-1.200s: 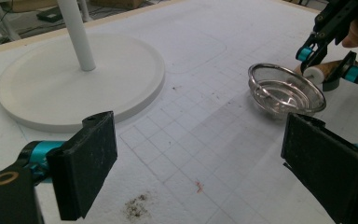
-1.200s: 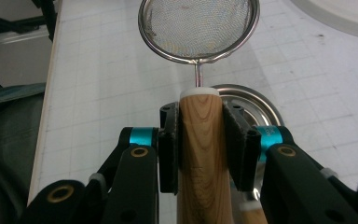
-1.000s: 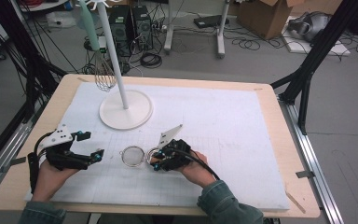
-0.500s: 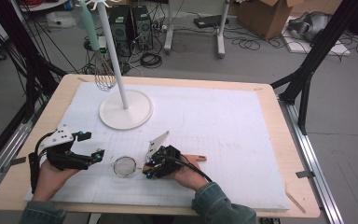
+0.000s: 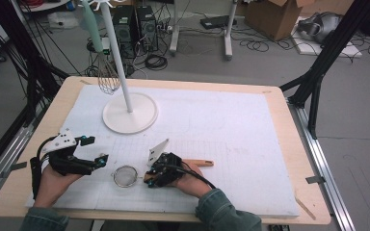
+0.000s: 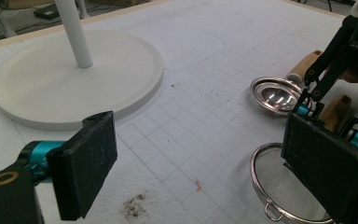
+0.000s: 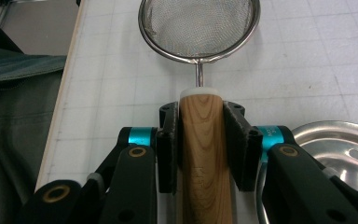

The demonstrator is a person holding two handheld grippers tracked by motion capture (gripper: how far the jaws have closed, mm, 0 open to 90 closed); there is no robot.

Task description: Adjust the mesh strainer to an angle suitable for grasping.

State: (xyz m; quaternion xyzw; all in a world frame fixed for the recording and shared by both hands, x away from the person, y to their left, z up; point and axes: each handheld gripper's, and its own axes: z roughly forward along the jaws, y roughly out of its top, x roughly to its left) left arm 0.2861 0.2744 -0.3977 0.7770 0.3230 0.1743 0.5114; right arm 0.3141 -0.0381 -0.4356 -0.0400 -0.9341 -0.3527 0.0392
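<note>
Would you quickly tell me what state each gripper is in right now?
Left gripper: open, holding nothing.
Right gripper: shut on the wooden handle of the mesh strainer.

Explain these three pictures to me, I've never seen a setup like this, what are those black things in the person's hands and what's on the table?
A person sits at a table covered with a white gridded mat, holding a hand-operated gripper in each hand: black tools with two padded jaws that pinch things.

The wide picture comes from a camera above the table. The other two come from small cameras riding on each gripper, looking along its jaws.

The left gripper has open jaws with nothing between them. The right gripper is clamped on the wooden handle of a small mesh strainer, whose bowl lies on the mat.

Also on the table: a white stand with a round base and tall pole, a wire whisk hanging beside it, and a second wooden-handled utensil with a shiny metal bowl next to the right gripper.
</note>
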